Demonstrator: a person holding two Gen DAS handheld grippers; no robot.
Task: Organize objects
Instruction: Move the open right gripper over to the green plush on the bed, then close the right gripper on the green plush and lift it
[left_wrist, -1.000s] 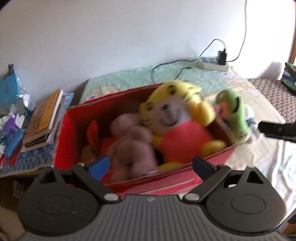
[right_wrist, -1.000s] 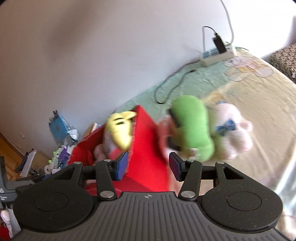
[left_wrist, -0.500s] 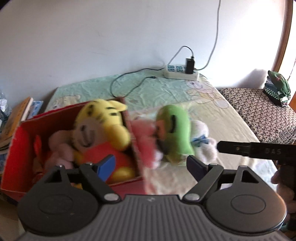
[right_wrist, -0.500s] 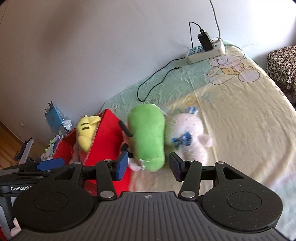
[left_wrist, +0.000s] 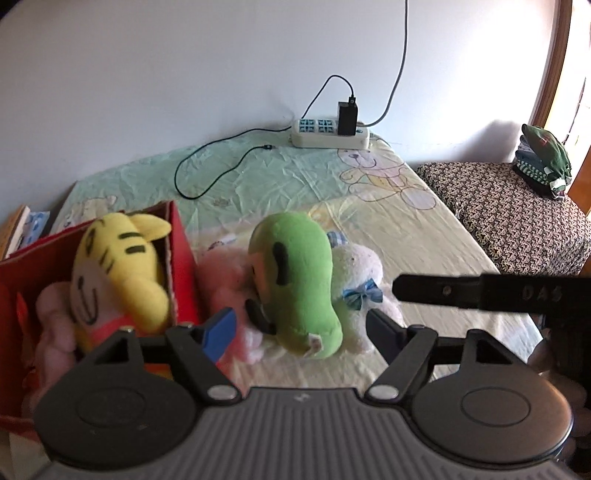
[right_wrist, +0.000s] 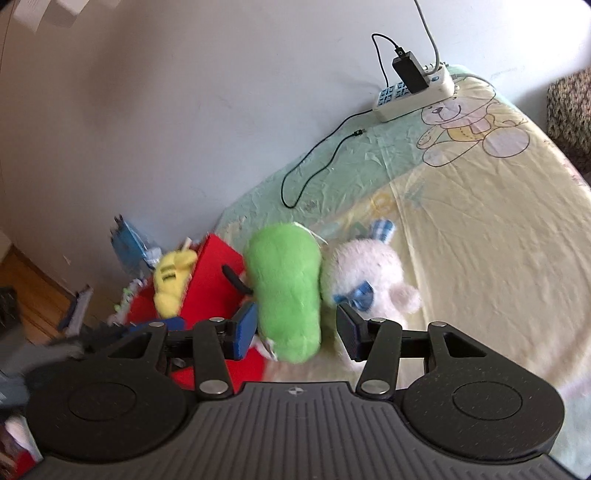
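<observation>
A green plush lies on the bed between a pink plush and a white plush with a blue bow. To the left stands a red box holding a yellow tiger plush. My left gripper is just short of the green plush. Its jaws are closing, the plush's lower end shows between them, and the pads do not press it. My right gripper is open around the same green plush without squeezing it. One of its fingers reaches in from the right past the white plush.
A power strip with a black charger and a loose cable sits by the wall at the back of the bed sheet. A patterned mattress with folded clothes lies to the right. Books sit left of the box.
Both grippers have swung from the red box rightward to the green plush. The left jaws have narrowed a lot. The green plush now sits centred between the right fingers.
</observation>
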